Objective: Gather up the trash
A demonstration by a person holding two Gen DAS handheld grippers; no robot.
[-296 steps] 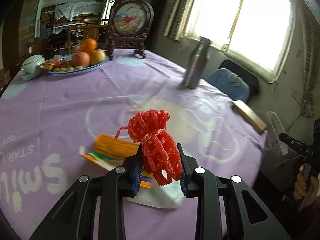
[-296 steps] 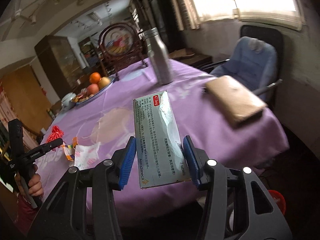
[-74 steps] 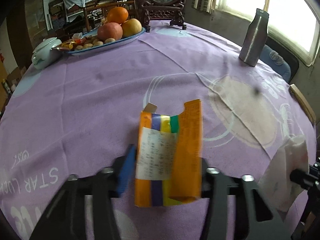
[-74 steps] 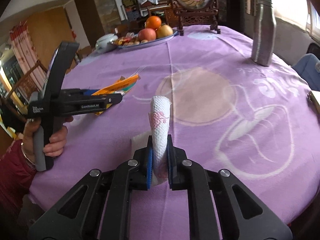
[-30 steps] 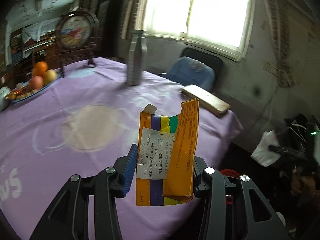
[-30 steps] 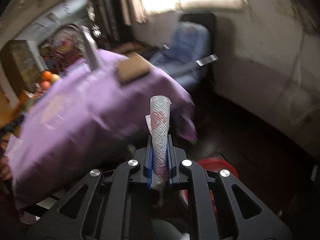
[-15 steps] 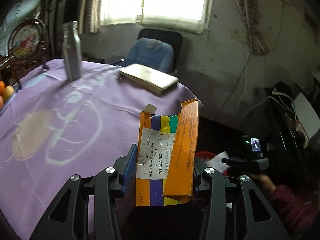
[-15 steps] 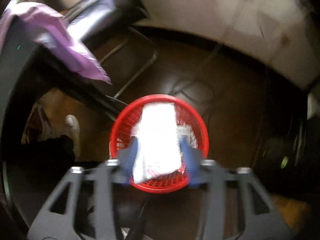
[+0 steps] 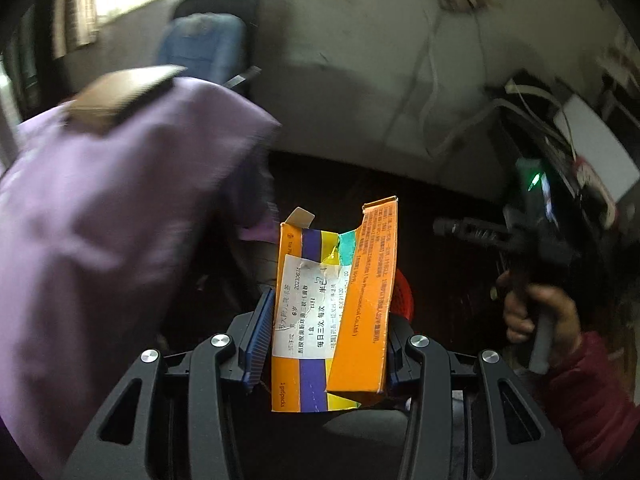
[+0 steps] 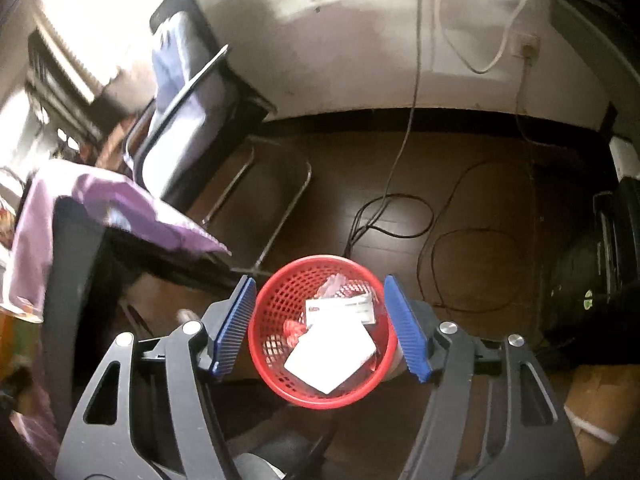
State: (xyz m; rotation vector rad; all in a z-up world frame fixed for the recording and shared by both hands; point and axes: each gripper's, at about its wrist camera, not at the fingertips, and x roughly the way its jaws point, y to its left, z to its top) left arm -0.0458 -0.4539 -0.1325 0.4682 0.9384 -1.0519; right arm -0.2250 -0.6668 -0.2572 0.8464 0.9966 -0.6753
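My left gripper (image 9: 326,332) is shut on a torn orange, purple and yellow medicine box (image 9: 334,312) and holds it off the table's edge, above the dark floor. Part of the red mesh waste basket (image 9: 404,296) shows behind the box. My right gripper (image 10: 322,326) is open and empty, right above the red mesh waste basket (image 10: 276,296) on the floor. In the basket lie a white napkin (image 10: 330,354), a white blister card (image 10: 340,308) and red netting (image 10: 294,328). The right gripper also shows in the left wrist view (image 9: 452,228), held by a hand.
The purple-clothed table (image 9: 100,240) with a brown book (image 9: 120,96) is at the left. A blue-cushioned chair (image 10: 184,96) stands by the wall. Black cables (image 10: 400,216) lie on the dark wooden floor. Electronics and wires (image 9: 560,140) are at the right.
My right gripper has opened and the white napkin has dropped into the red basket. My left gripper has carried the box further past the table edge toward the floor.
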